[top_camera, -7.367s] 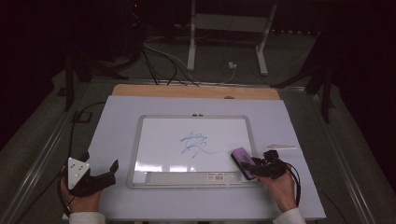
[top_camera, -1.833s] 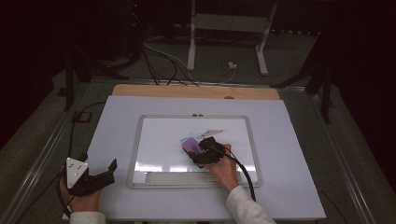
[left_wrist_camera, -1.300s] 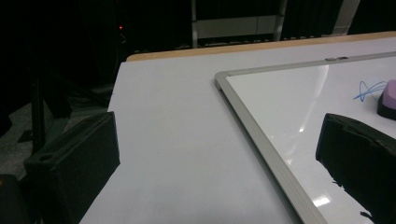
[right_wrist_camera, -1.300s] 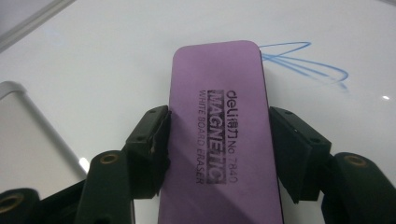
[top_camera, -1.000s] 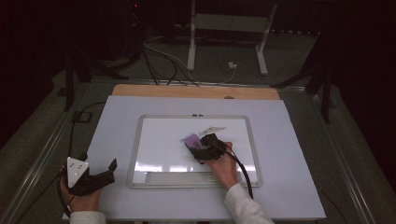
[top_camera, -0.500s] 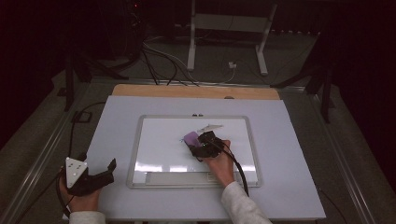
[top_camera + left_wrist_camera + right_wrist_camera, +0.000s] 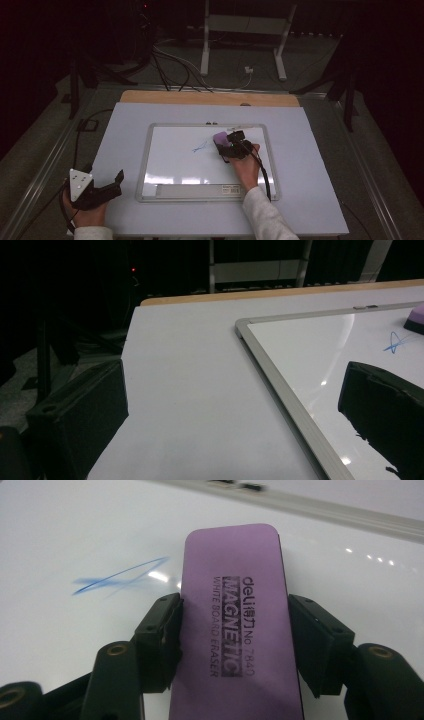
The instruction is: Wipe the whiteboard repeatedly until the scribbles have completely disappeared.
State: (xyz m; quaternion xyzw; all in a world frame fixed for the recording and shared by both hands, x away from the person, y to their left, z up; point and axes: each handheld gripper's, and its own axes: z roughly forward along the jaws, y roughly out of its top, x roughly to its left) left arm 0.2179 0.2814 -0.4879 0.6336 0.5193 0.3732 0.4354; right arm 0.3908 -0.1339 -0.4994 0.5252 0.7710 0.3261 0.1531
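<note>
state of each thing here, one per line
whiteboard eraser: clamped between the right tongs, flat on the board
whiteboard: mostly wiped clean, lying flat on the table
blue marker mark: not yet erased, left of the eraser
left tongs: open, empty, beside the board

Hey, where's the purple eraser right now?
The purple whiteboard eraser sits on the whiteboard, upper right of centre in the high view, clamped between the right tongs just right of the leftover blue marker scribble.
</note>
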